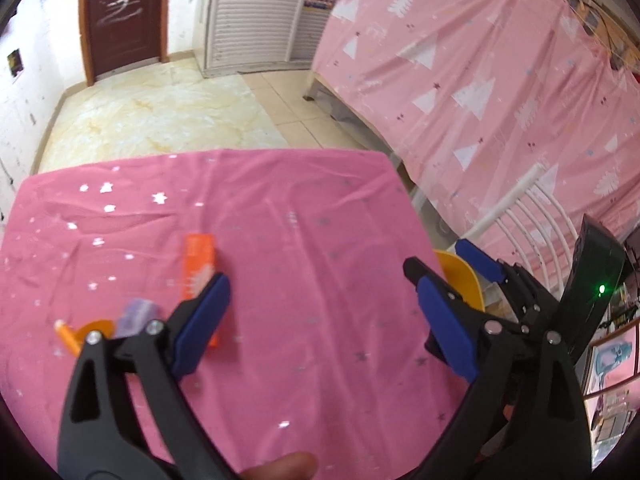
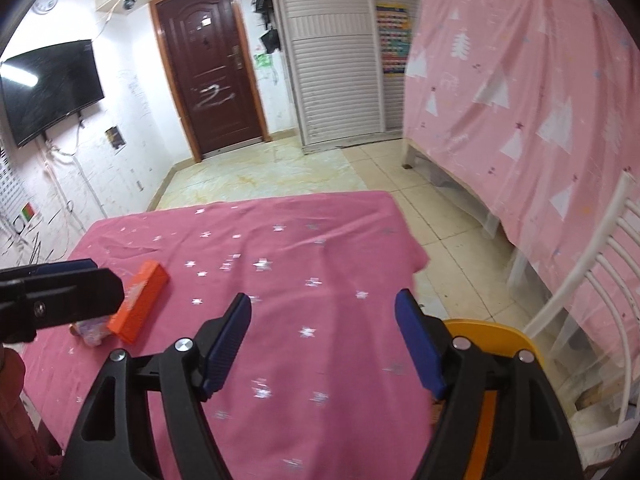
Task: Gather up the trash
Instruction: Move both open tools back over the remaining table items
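Left wrist view: both claws gape empty; orange box lies lengthwise toward the door.

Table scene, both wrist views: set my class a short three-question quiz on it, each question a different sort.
1. True or false: the orange box is held by a tool.
2. The yellow bin sits beside which table edge, seen from the right wrist? A near-left B far C right
3. Fill in: both tools, left and right, are ____.

Key: 1 false; 2 C; 3 open
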`<state>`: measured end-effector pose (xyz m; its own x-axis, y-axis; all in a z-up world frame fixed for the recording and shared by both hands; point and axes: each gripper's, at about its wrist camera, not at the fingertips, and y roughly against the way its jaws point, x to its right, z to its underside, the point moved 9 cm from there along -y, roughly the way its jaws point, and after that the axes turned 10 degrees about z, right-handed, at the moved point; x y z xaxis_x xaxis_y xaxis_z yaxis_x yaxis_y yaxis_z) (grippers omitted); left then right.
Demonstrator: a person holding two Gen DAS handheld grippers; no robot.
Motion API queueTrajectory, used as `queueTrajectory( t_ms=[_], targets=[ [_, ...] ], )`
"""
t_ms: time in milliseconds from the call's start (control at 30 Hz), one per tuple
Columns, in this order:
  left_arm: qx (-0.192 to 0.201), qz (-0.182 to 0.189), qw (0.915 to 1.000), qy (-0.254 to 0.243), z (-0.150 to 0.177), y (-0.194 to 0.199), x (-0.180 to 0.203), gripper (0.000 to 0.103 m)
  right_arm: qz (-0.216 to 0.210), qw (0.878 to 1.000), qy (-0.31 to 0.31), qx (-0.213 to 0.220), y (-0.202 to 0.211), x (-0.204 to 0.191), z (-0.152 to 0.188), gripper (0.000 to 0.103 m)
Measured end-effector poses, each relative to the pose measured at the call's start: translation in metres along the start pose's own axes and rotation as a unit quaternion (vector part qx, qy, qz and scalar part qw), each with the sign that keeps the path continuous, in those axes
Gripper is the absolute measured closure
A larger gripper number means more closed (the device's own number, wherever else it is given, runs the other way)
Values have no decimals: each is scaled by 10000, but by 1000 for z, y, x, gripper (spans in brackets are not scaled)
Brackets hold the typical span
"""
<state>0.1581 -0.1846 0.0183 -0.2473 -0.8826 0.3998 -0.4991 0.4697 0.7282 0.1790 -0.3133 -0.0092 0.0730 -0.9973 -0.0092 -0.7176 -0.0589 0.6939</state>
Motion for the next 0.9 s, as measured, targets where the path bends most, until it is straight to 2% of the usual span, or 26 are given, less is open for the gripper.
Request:
queueTrajectory(
  t_ms=[400,900],
  targets=[
    [228,-261,9990,290,0,41,-65,13,-312,9988,370,-52,-3,-72,-6,35],
    [114,-692,9972,253,24,74,-135,13,-739,9941,743,-286,-17,-147,-7,35]
  ],
)
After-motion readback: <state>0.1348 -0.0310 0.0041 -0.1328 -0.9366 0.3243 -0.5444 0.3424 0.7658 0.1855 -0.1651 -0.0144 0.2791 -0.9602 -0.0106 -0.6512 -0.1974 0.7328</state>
